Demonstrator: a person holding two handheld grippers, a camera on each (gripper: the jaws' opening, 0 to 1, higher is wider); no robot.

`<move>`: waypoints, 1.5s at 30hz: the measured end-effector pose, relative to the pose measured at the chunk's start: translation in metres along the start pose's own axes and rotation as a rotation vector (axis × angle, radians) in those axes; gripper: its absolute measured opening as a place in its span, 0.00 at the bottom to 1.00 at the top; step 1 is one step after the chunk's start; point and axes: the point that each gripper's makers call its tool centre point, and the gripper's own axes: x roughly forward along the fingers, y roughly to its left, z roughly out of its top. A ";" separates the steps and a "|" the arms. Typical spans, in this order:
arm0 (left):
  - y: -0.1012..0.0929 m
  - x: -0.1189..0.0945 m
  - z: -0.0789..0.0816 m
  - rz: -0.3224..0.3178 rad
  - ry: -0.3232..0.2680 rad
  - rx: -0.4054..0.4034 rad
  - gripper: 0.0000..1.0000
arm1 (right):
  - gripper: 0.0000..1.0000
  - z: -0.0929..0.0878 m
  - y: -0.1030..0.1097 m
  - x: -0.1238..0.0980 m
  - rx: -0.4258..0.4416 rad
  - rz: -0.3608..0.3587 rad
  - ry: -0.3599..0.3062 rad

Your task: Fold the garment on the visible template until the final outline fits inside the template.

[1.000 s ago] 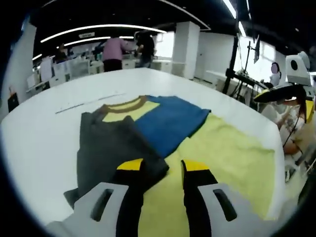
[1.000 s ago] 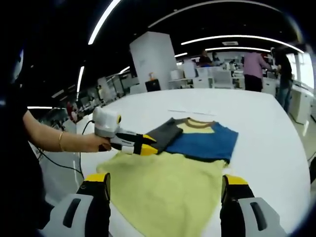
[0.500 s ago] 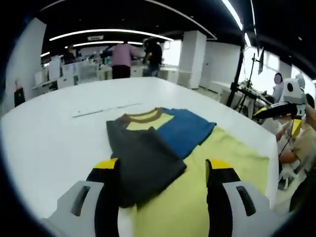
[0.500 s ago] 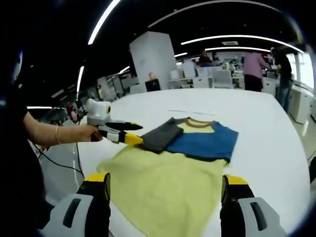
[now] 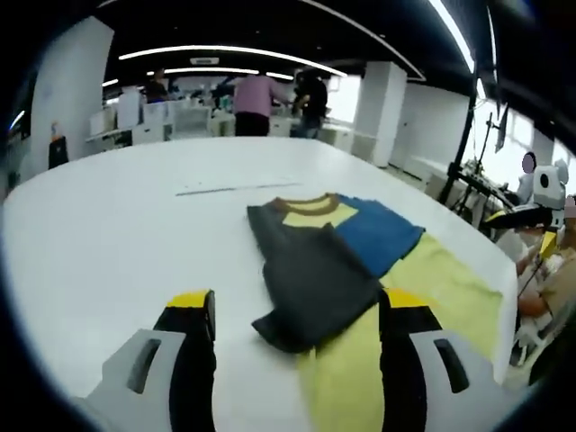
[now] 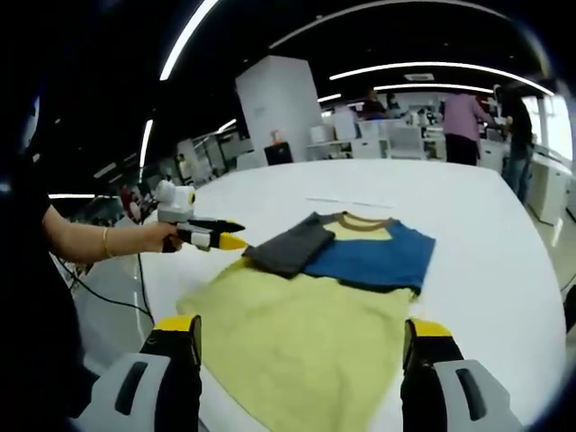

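Observation:
The garment lies flat on the white table (image 5: 108, 234): a pale yellow body (image 5: 432, 292) (image 6: 306, 328), a brown collar (image 5: 306, 203), a grey sleeve (image 5: 315, 279) (image 6: 288, 247) folded in over the chest, and a blue sleeve (image 5: 380, 234) (image 6: 373, 258) folded beside it. My left gripper (image 5: 297, 306) is open, jaws wide, with nothing between them; the grey sleeve's end lies just ahead. In the right gripper view the left gripper (image 6: 225, 234) hovers left of the grey sleeve, apart from it. My right gripper (image 6: 301, 328) stands open above the yellow hem.
A thin grey line (image 5: 238, 187) (image 6: 346, 202) runs across the table beyond the collar. People (image 5: 256, 103) stand at desks far behind. A hand and sleeve (image 6: 81, 243) hold the left gripper. The table's edge (image 6: 171, 297) is close to the hem.
My left gripper has let go of the grey sleeve, opened wide and drawn back to the left, off the garment. The sleeve stays folded. The right gripper has not moved.

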 end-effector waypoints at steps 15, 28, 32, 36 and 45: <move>0.032 0.002 -0.020 0.068 0.055 -0.016 0.41 | 0.90 -0.003 -0.004 0.001 0.005 -0.004 0.017; 0.031 0.016 -0.041 0.065 0.152 -0.045 0.21 | 0.90 -0.010 -0.010 0.000 0.008 -0.013 0.038; 0.027 0.019 -0.043 0.051 0.155 -0.081 0.15 | 0.90 -0.010 -0.010 -0.001 0.004 -0.017 0.040; 0.023 0.021 -0.047 0.046 0.178 -0.085 0.06 | 0.90 -0.012 -0.010 -0.002 0.003 -0.023 0.048; 0.020 0.020 -0.044 0.049 0.169 -0.082 0.00 | 0.89 -0.013 -0.008 -0.002 0.003 -0.028 0.052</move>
